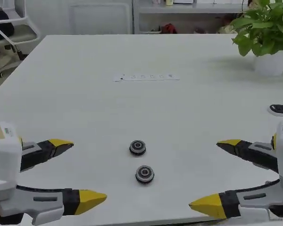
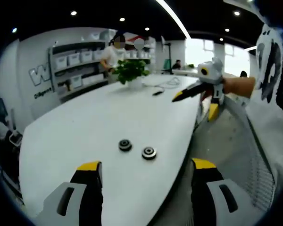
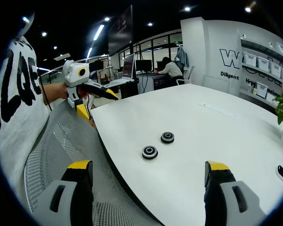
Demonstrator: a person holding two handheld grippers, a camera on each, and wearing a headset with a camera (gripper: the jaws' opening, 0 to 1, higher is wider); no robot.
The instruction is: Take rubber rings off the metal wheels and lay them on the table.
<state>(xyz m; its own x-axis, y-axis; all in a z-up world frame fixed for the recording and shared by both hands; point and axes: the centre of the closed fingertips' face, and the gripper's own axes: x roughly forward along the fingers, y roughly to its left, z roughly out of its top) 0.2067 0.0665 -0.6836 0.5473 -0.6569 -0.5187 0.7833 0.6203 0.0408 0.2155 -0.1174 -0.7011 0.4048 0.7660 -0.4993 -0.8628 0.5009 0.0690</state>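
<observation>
Matt table (image 1: pixel 85 94), metal wheels (image 1: pixel 137 147) w/ rubber rings (image 1: pixel 138 174)

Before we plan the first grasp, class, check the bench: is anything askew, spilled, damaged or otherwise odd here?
Nothing stands out. The far wheel and the near wheel lie flat and apart on the table, with nothing spilled. The left gripper and the right gripper hang open on either side, touching neither.

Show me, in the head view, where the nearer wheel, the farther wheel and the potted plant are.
nearer wheel (image 1: pixel 145 173): head view, centre of its top face.
farther wheel (image 1: pixel 137 147): head view, centre of its top face.
potted plant (image 1: pixel 270 63): head view, front of its white pot.
</observation>
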